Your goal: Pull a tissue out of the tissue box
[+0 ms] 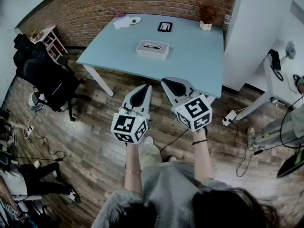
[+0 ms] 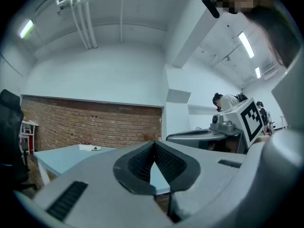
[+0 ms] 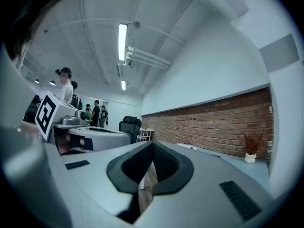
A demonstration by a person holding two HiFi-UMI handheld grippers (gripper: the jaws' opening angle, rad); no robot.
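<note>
1. Floor (image 1: pixel 95 141): wood planks, with cables lying on them at the left and right of the head view.
2. Brick wall (image 1: pixel 142 1): runs along the far side of the room, behind the table.
3. Tabletop (image 1: pixel 199 56): light blue, on white legs, with its far edge near the brick wall. It carries all the small items listed below.
4. Office chair (image 1: pixel 47 77): black, on the floor to the left of the tabletop and apart from it.
5. Left gripper (image 1: pixel 145 88): held level over the floor, short of the near edge of the tabletop, tips towards the table. In the left gripper view the fingers (image 2: pixel 85 189) are clenched tip to tip, and nothing sits between them.
6. Right gripper (image 1: pixel 167 82): just beside the left one and also level, with its tips close to the near edge of the tabletop. In the right gripper view the fingers (image 3: pixel 223 184) are likewise clenched together and grasp nothing.
7. Tissue box (image 1: pixel 152 49): white and rectangular, lying flat near the middle of the tabletop with its slot facing up. It is well apart from both grippers and neither touches it.
8. Potted plant (image 1: pixel 206 17): small, in a white pot at the far right corner of the tabletop.
9. Black-framed card (image 1: pixel 165 26): lies flat beyond the tissue box.
10. Plate (image 1: pixel 135 20): small, at the far left corner of the tabletop.
</note>
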